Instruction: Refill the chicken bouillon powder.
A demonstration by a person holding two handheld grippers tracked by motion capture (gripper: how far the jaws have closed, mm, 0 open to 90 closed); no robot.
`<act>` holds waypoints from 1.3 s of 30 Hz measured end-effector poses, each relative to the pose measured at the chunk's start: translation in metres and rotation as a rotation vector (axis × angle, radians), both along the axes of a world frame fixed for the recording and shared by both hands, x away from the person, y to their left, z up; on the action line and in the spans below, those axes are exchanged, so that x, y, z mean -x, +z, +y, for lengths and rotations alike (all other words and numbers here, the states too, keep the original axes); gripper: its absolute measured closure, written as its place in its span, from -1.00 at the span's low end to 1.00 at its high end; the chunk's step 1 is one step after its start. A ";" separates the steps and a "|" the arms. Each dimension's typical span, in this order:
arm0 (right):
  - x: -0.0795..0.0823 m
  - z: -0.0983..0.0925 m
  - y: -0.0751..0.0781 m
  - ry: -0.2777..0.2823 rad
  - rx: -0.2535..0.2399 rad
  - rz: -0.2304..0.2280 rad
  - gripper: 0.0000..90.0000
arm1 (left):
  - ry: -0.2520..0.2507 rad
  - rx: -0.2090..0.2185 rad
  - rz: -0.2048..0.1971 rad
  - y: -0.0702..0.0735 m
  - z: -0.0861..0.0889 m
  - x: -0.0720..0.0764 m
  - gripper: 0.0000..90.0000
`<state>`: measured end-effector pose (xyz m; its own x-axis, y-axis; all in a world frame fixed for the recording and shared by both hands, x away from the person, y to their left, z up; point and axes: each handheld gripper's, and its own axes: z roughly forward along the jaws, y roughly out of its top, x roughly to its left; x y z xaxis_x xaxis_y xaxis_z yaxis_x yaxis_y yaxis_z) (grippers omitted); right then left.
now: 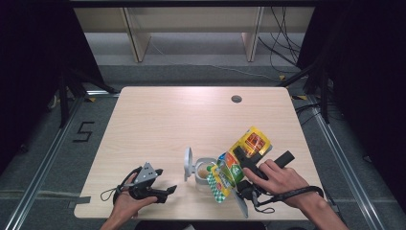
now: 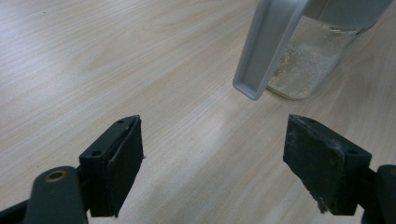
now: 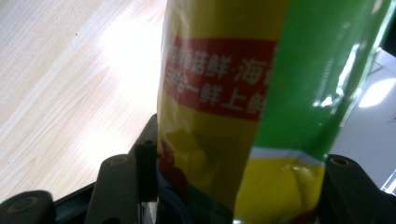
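Note:
A clear jar with pale powder in its bottom stands near the table's front edge, its white flip lid standing open on its left side. My right gripper is shut on a yellow and green food pouch, held tilted with its lower end over the jar's mouth. In the right gripper view the pouch fills the space between the jaws of that gripper. My left gripper rests low at the front left, open with nothing in it. In the left gripper view its jaws face the jar and lid.
The wooden table has a round cable hole at the back right. Beyond the table's far edge stand light wooden shelf legs, and cables lie on the floor at the right.

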<state>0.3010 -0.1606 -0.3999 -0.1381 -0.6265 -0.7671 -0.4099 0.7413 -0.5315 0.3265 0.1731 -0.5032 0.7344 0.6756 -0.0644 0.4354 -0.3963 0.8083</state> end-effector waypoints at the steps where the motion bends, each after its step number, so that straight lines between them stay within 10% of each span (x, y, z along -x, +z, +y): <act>1: 0.000 0.000 0.000 0.001 -0.002 -0.001 0.05 | 0.001 0.008 0.000 0.000 0.000 0.000 -0.56; 39: -0.001 0.000 0.000 0.006 -0.003 0.001 0.05 | -0.007 0.007 -0.018 0.000 0.000 0.000 -0.56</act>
<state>0.3022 -0.1610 -0.4001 -0.1353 -0.6248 -0.7690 -0.4147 0.7406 -0.5287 0.3265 0.1732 -0.5027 0.7402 0.6701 -0.0559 0.4183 -0.3938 0.8185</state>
